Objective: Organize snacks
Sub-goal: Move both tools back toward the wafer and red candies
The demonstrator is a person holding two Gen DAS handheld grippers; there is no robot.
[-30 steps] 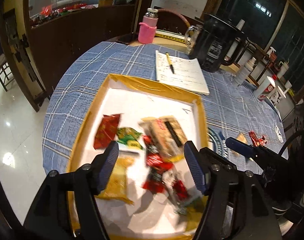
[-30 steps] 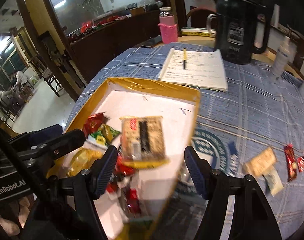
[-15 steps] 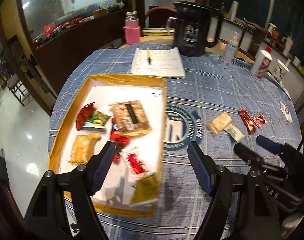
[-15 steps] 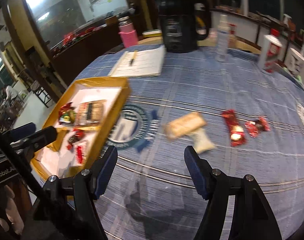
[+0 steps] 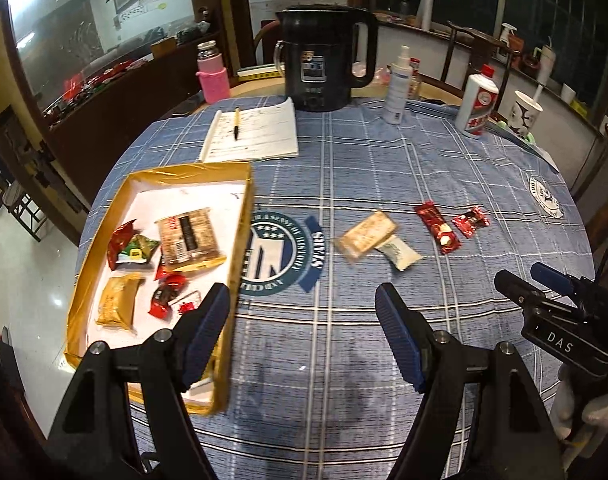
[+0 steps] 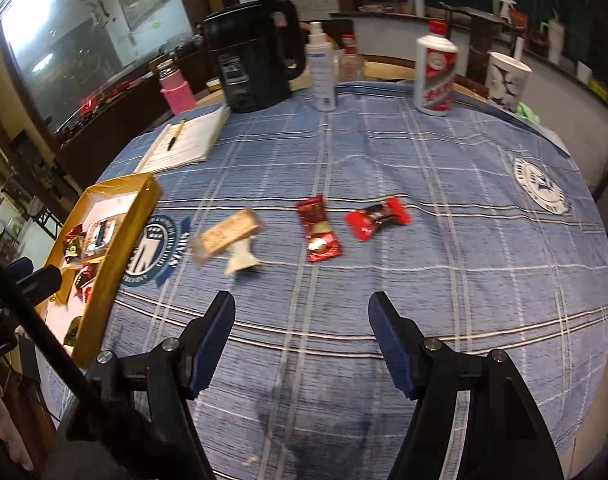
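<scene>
Blue-padded, both the left gripper and right gripper hang wide open and empty above the checked tablecloth. 4 loose snacks lie ahead: tan cracker pack, white sachet, 2 red wrappers, right of the gold tray.

Lighting: dim, warm indoor; dark glazing at upper right. Glare: bright patch on glass panel, upper left; small reflections on glossy floor. Shadows: soft, dark smudges on blue tablecloth. Distortion: strong fisheye bending, black corner vignette. Blur: slight motion smear, heavier in right wrist view.
</scene>
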